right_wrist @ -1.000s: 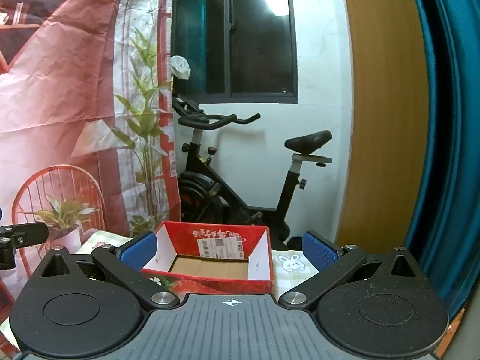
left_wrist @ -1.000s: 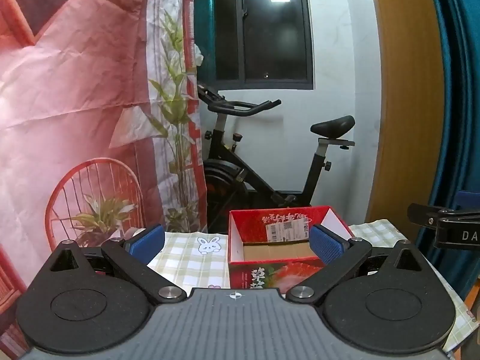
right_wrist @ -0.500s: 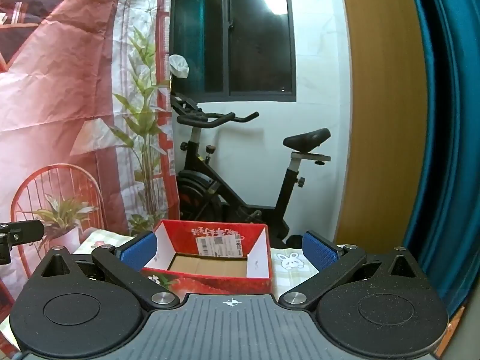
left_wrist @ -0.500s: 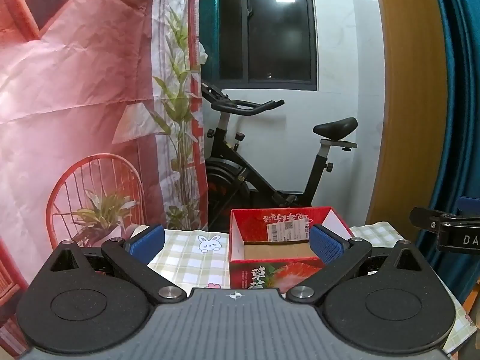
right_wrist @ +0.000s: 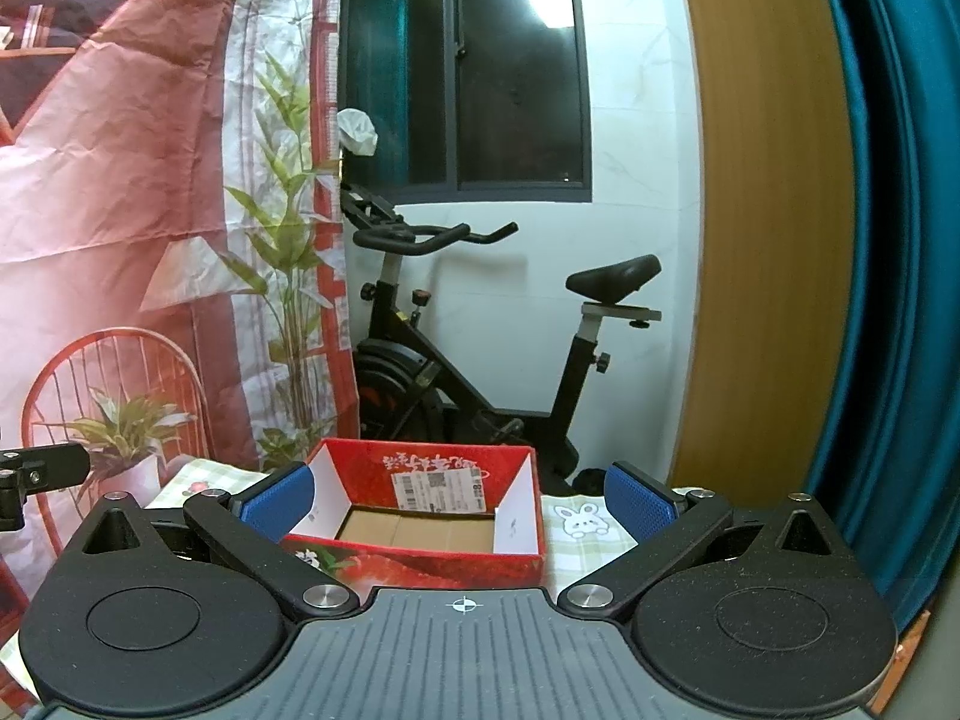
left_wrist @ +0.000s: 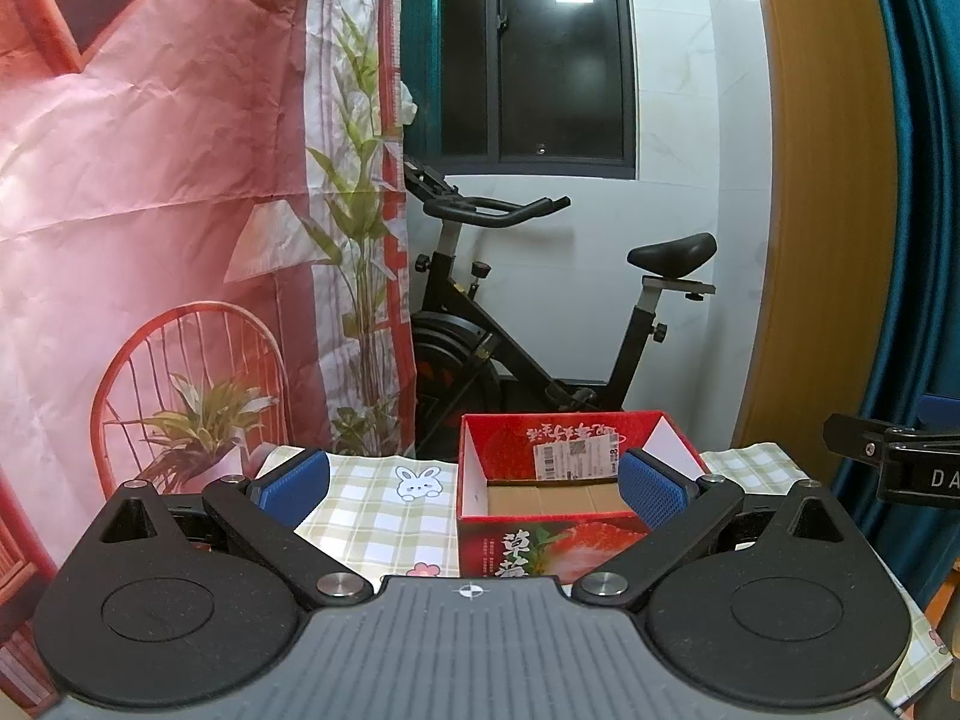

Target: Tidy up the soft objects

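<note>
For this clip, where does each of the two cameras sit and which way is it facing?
Left wrist view: sits behind the left claw, looking level across the checked tablecloth at the red strawberry box, which lies right of centre; its own open blue-padded fingers show, and part of the other claw at the right edge.
Right wrist view: sits behind the right claw, facing the same way, box left of centre; its open fingers show.
Both share: the box, the exercise bike, the window and the printed backdrop.
</note>
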A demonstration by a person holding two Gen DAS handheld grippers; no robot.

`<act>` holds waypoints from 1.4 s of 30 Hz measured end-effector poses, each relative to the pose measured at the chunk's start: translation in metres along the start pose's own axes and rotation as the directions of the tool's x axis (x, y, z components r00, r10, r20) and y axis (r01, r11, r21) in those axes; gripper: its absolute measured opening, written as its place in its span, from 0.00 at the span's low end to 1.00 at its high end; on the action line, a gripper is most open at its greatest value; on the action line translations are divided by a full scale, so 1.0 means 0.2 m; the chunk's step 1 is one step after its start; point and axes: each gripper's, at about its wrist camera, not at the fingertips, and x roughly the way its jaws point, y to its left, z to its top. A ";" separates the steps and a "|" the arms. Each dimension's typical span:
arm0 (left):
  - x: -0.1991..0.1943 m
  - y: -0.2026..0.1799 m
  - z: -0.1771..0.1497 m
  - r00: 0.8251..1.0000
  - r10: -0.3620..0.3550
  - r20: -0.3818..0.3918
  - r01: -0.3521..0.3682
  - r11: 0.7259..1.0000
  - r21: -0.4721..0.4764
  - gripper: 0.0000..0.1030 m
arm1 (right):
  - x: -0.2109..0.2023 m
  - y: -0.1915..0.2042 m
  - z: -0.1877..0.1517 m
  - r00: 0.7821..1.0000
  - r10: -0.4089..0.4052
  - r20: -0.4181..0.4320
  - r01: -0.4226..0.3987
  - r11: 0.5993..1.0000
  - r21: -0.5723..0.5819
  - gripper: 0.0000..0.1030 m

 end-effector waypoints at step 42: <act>0.09 0.04 -0.02 1.000 0.020 -0.022 -0.020 0.999 -0.034 1.00 | 0.08 0.02 -0.02 0.999 0.028 -0.034 -0.028 1.000 -0.005 1.00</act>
